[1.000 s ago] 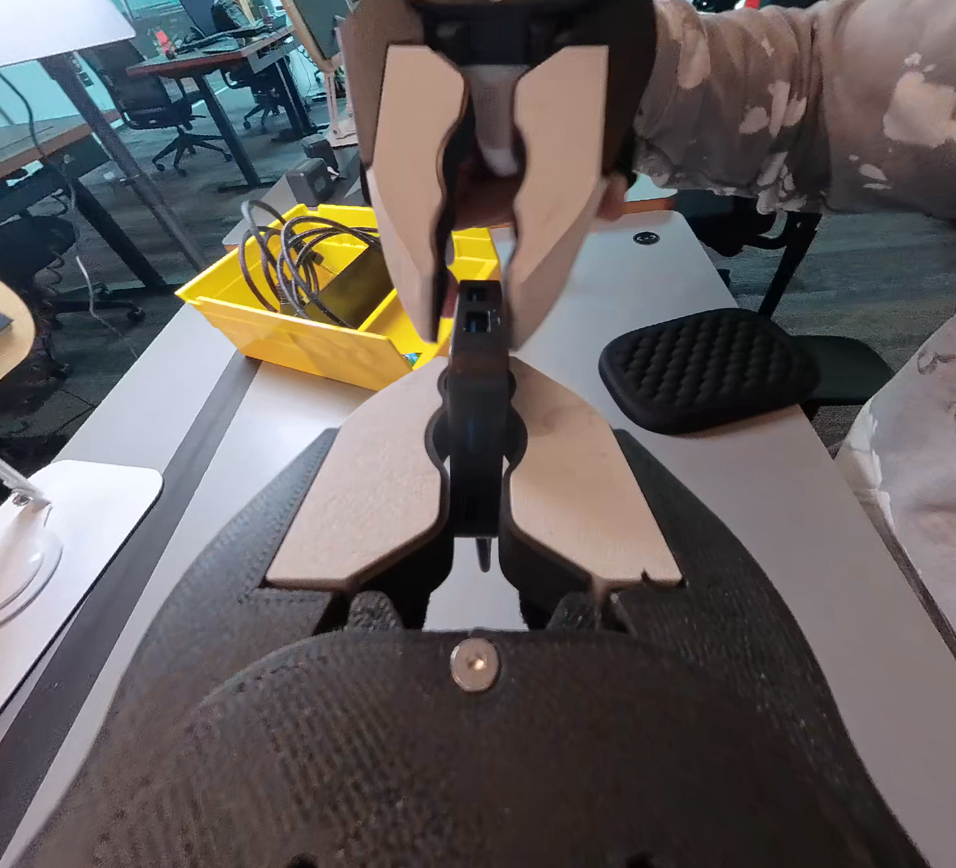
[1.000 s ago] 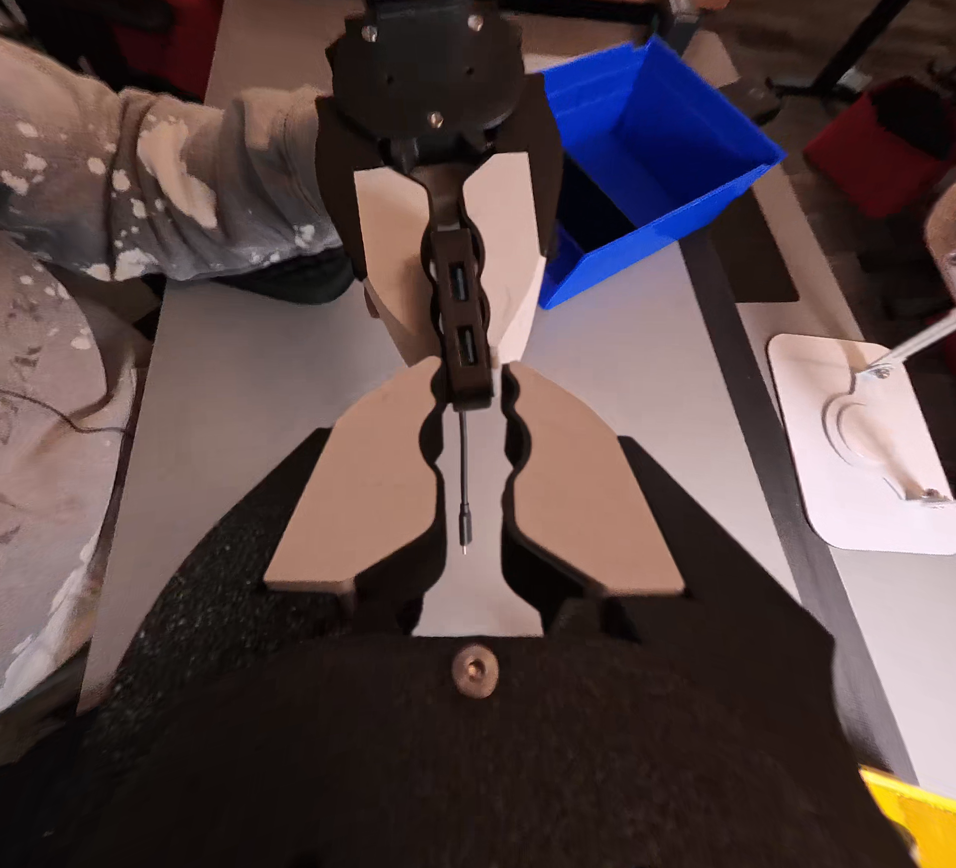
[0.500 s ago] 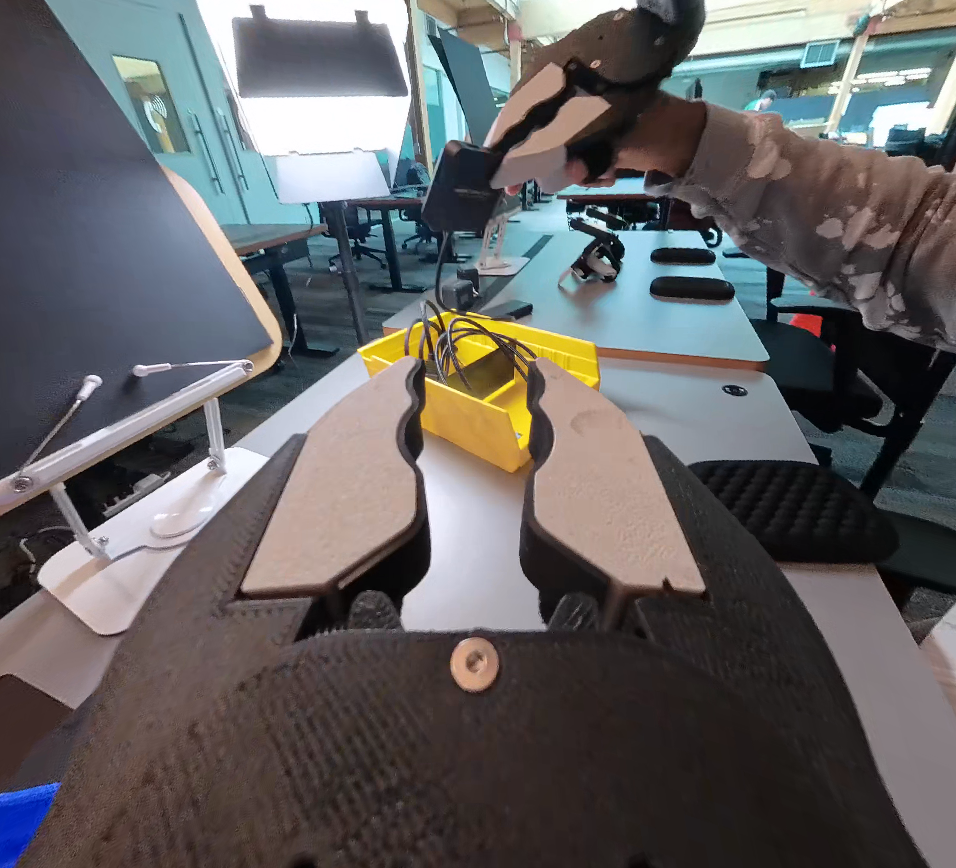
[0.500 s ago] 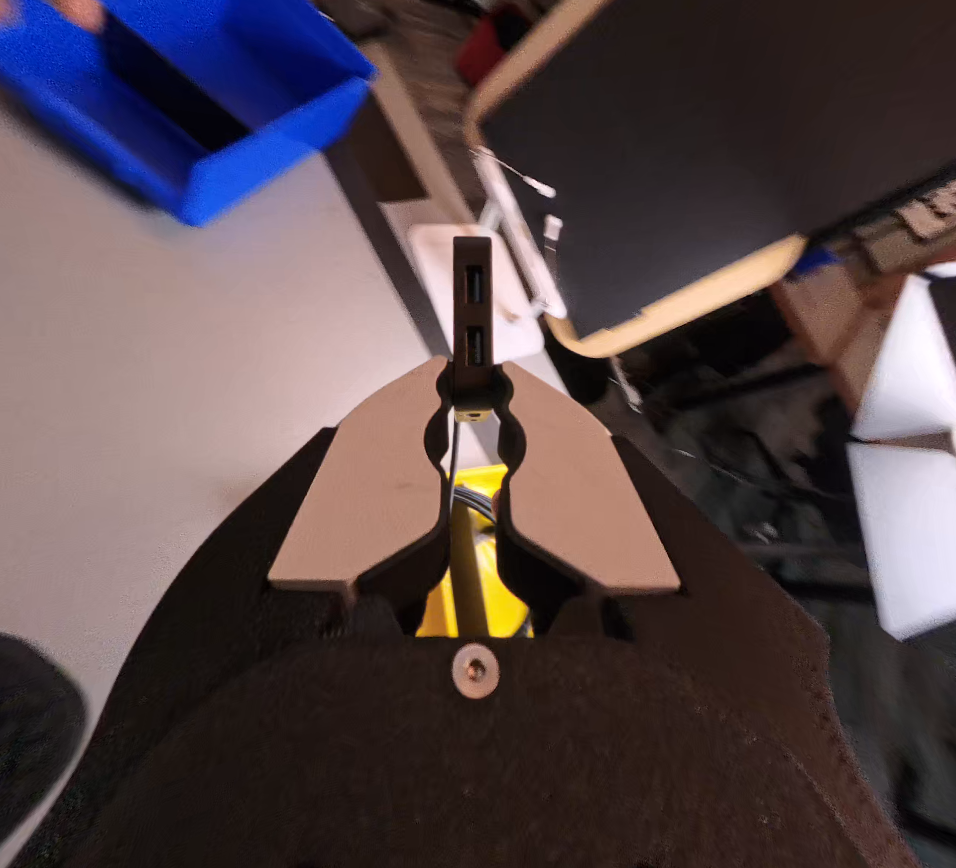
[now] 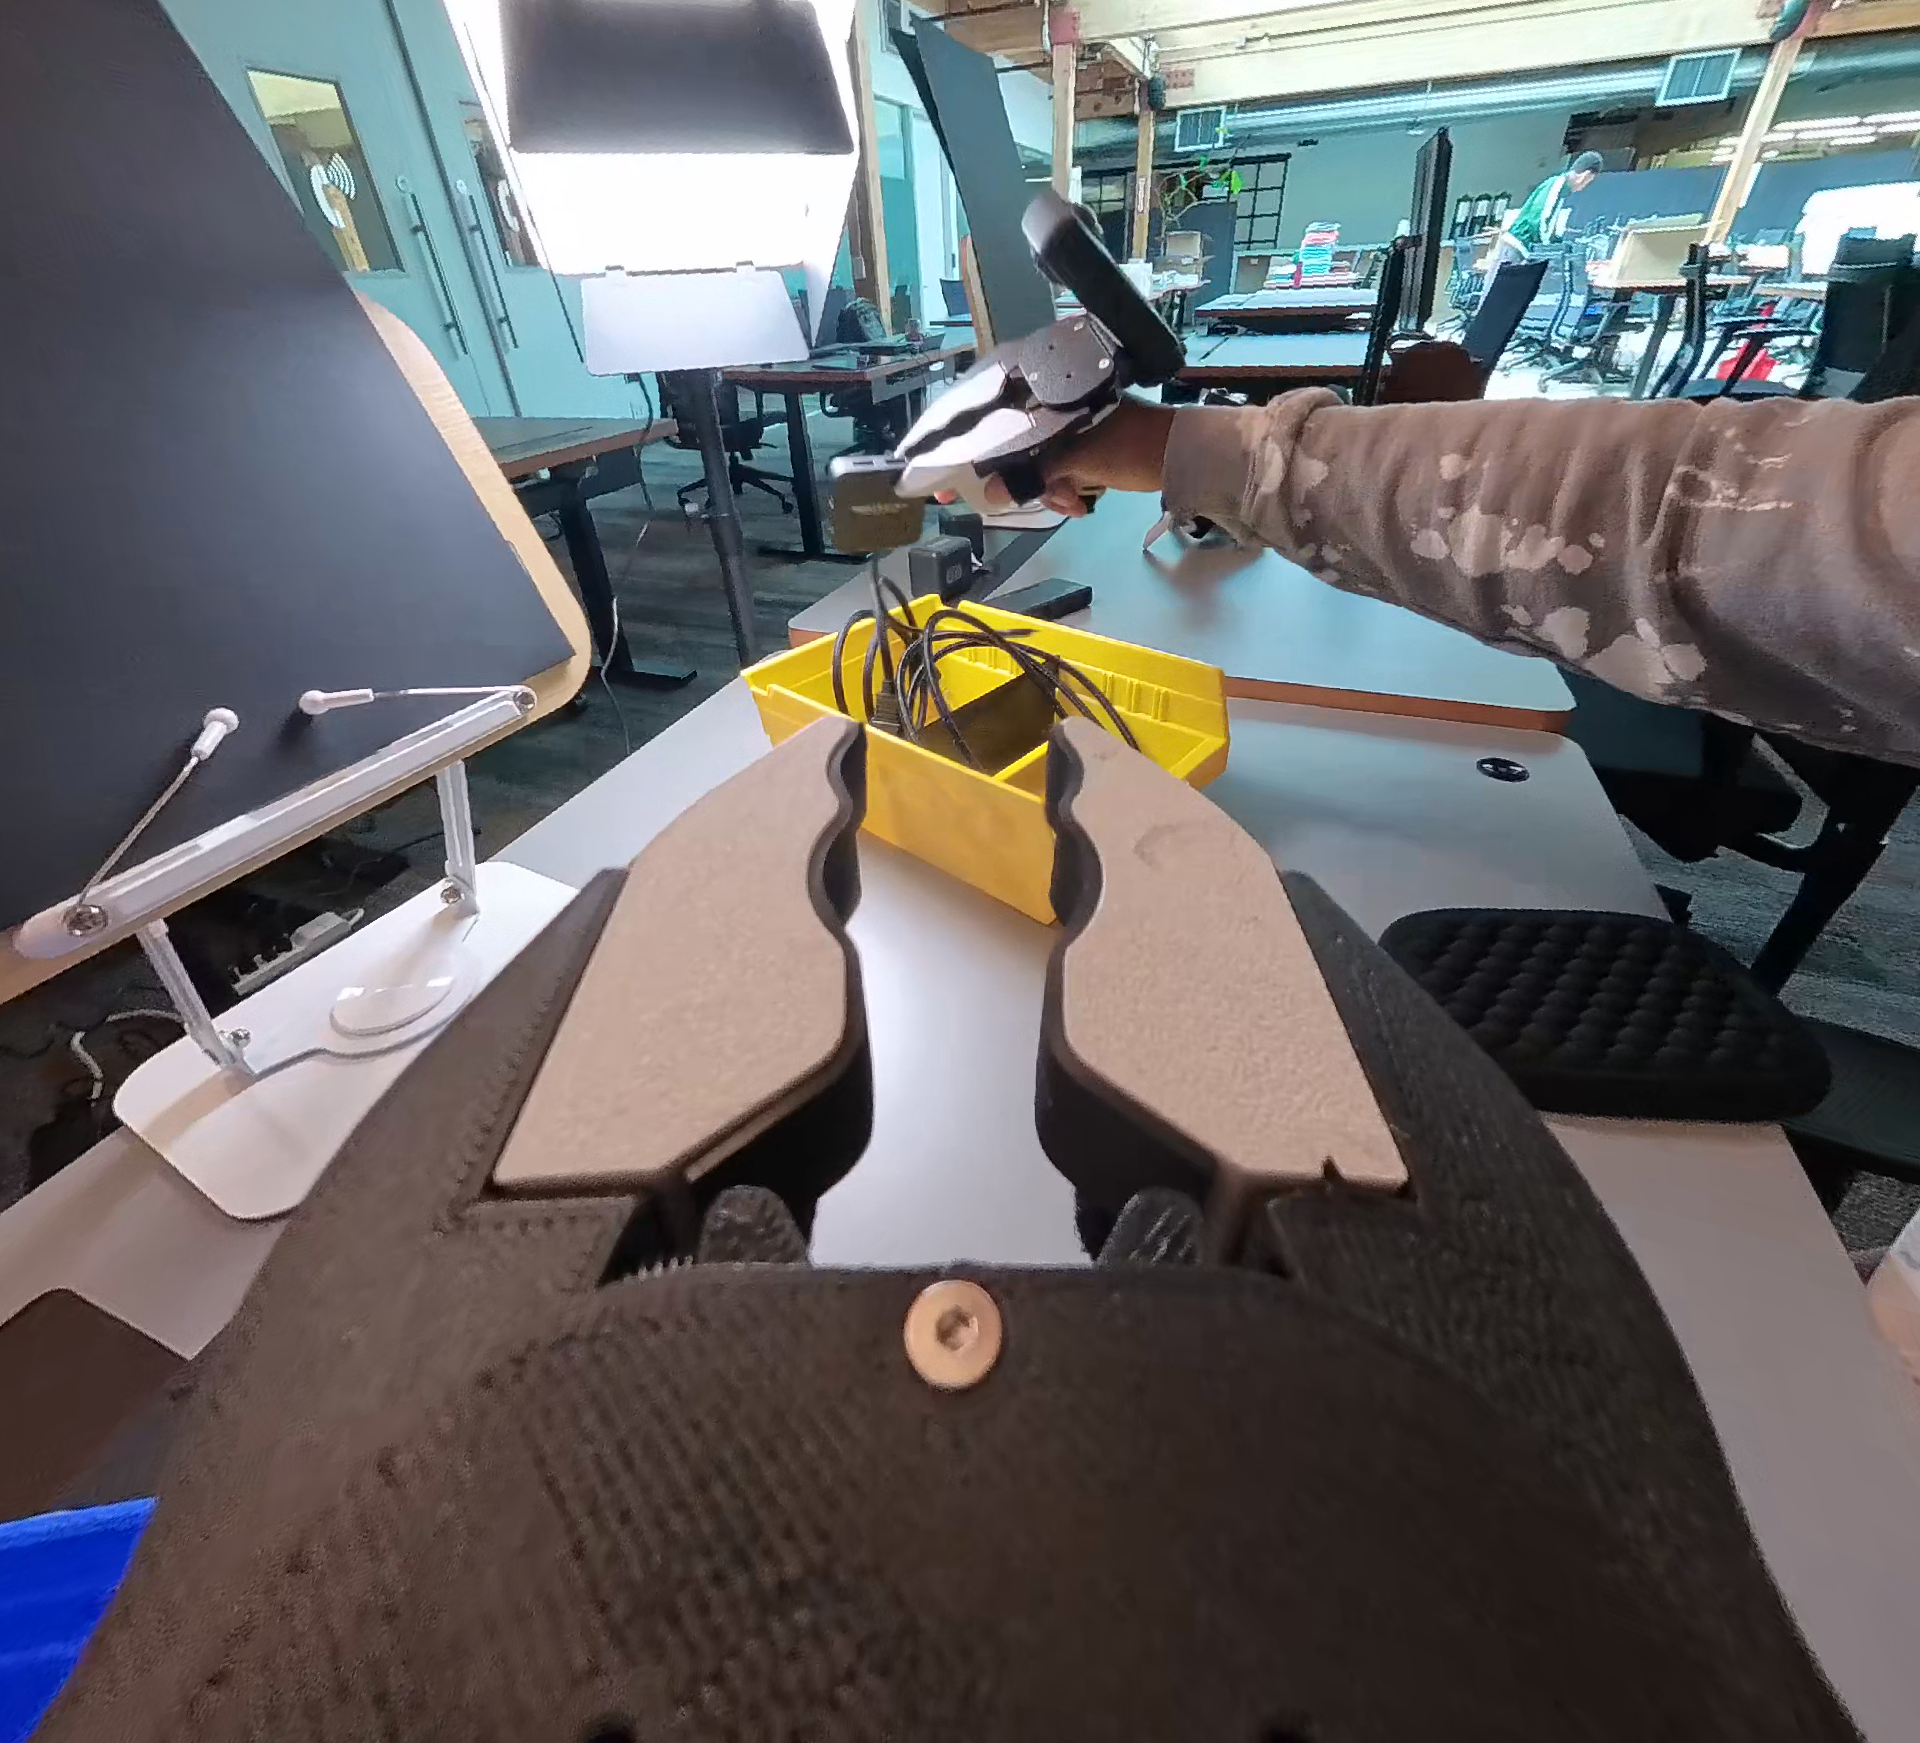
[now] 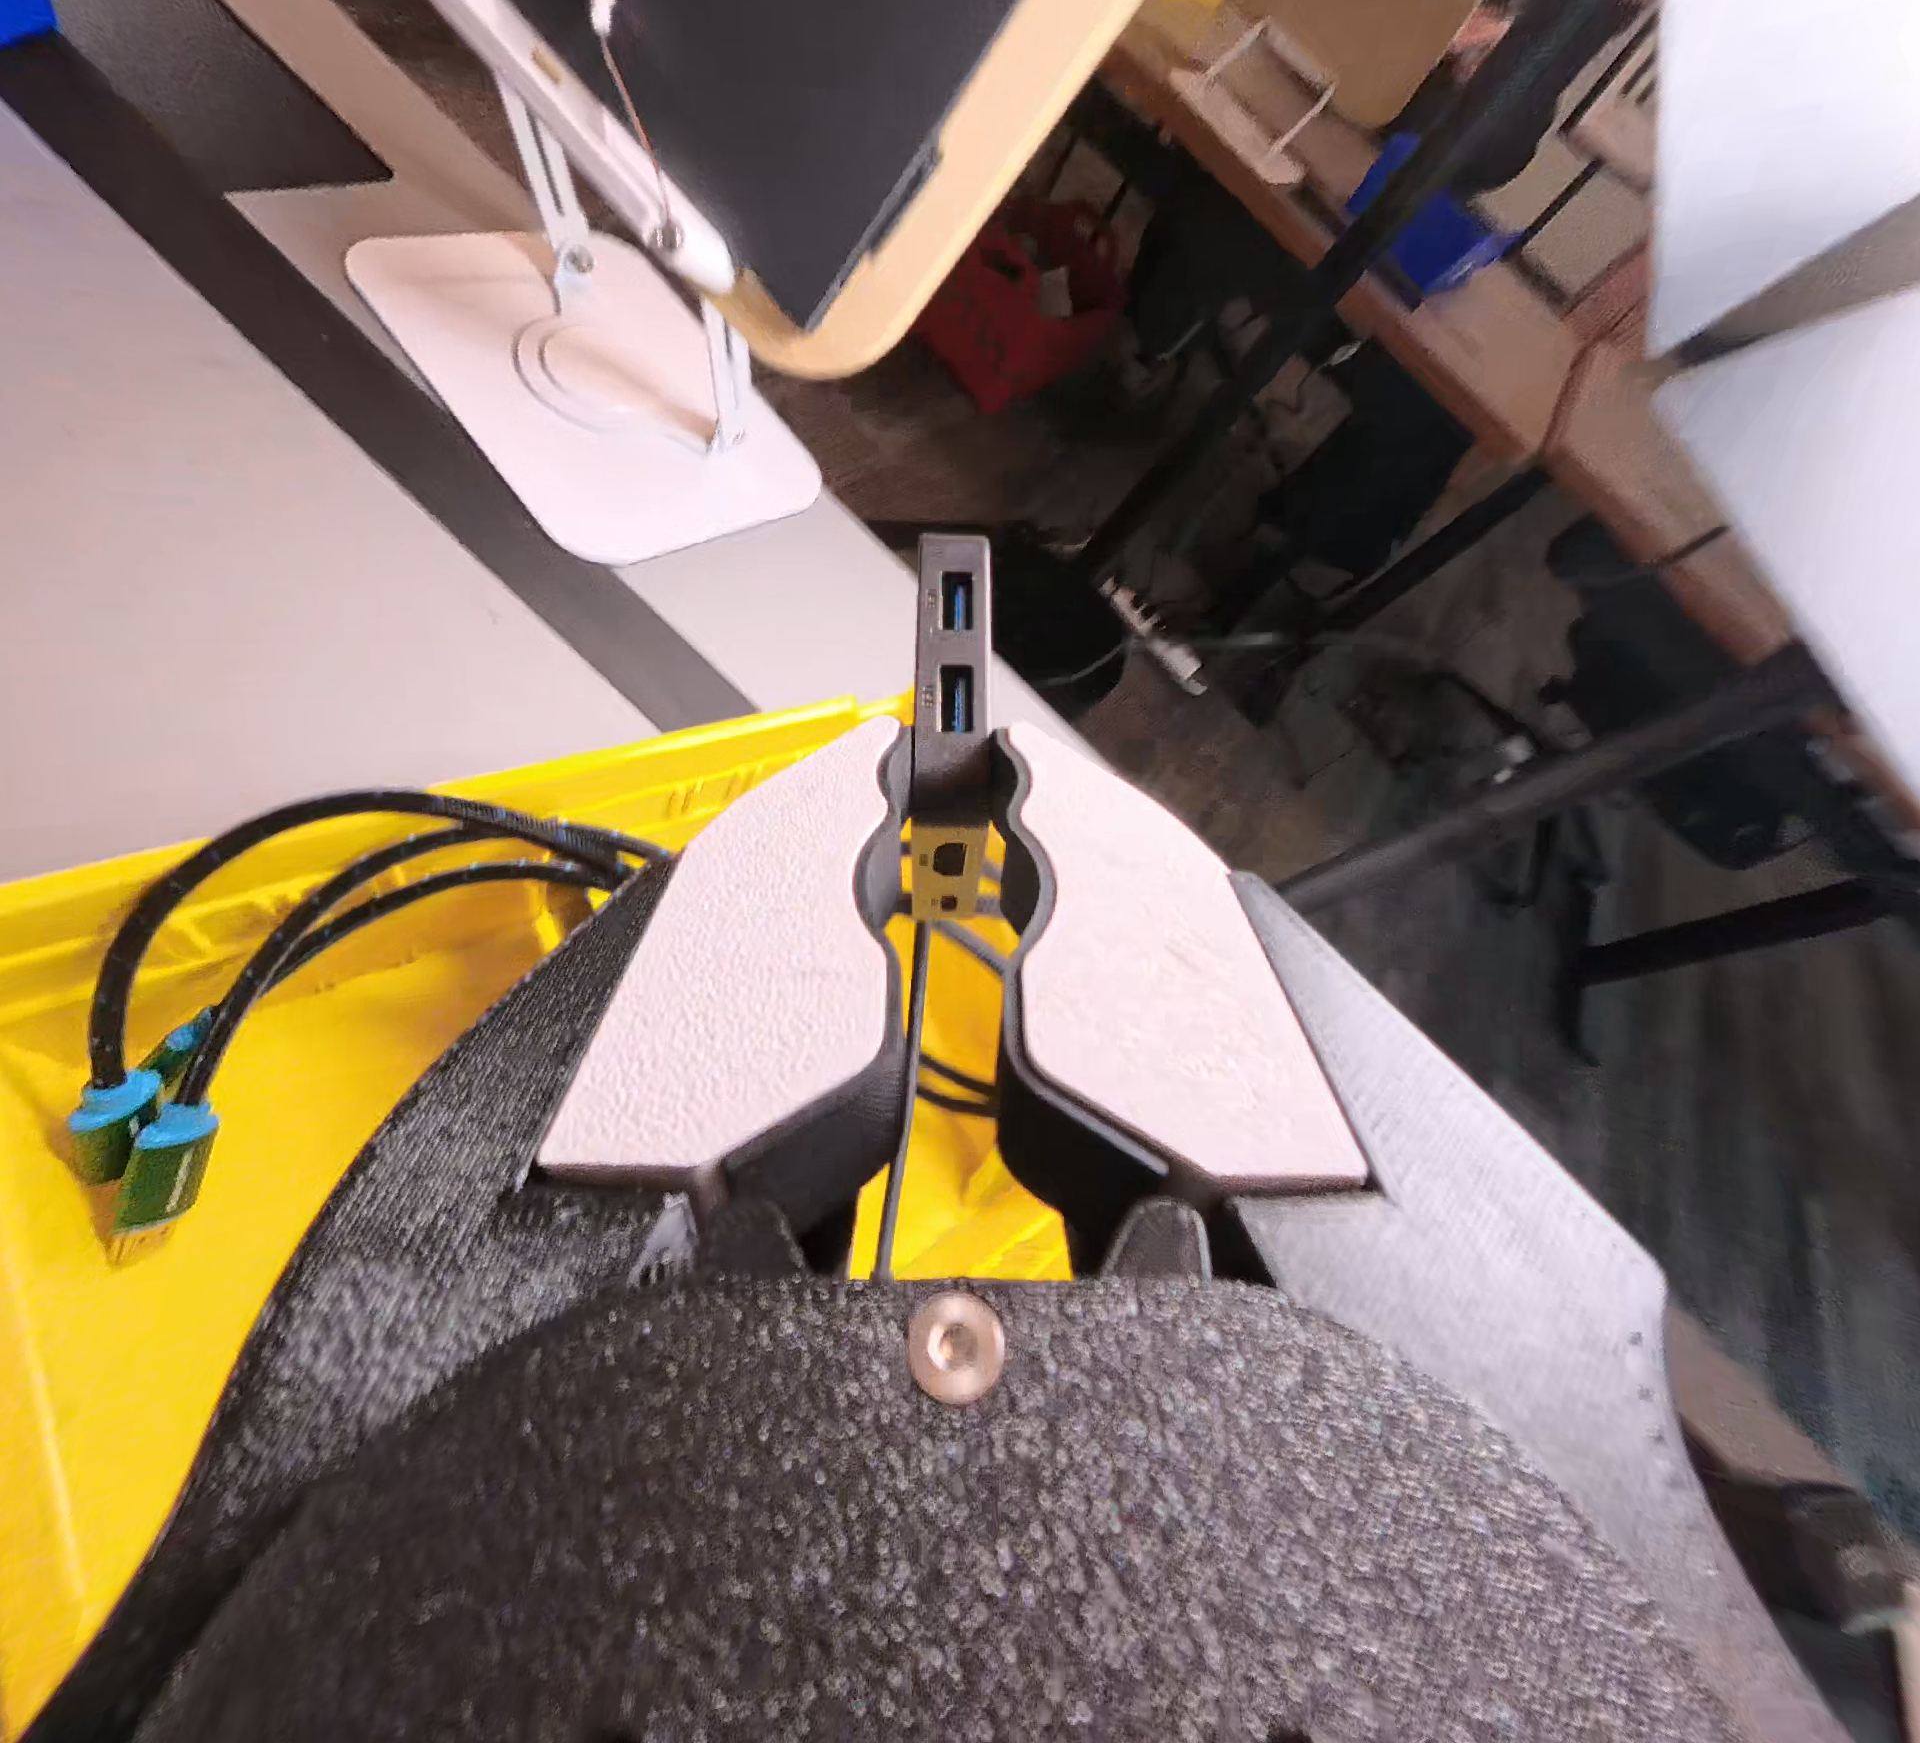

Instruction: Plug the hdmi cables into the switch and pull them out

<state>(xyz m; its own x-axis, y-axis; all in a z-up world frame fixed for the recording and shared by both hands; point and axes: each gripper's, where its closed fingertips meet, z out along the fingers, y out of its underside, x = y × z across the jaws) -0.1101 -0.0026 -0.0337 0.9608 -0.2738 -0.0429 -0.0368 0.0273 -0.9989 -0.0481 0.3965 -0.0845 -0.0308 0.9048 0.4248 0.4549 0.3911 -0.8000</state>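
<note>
My right gripper (image 6: 951,743) is shut on a dark flat switch (image 6: 951,644) with two blue ports on its edge. It holds the switch over the far end of a yellow bin (image 6: 312,1018), and a thin black lead hangs down from it. In the left wrist view the right gripper (image 5: 909,472) holds the switch (image 5: 878,504) above the yellow bin (image 5: 966,820). Braided black cables (image 6: 343,862) with teal-collared plugs (image 6: 145,1163) lie in the bin. My left gripper (image 5: 951,748) is open and empty, low over the grey table (image 5: 1403,820) in front of the bin.
A white stand base (image 5: 301,1049) holds a black board (image 5: 208,446) at the table's left edge. A black padded armrest (image 5: 1600,1007) is at the right. A blue bin corner (image 5: 52,1610) shows at lower left. The person's sleeve (image 5: 1558,530) reaches across above the table.
My left gripper let go of the switch, opened and drew back. My right gripper carried the switch away to above the yellow bin and has lowered toward it.
</note>
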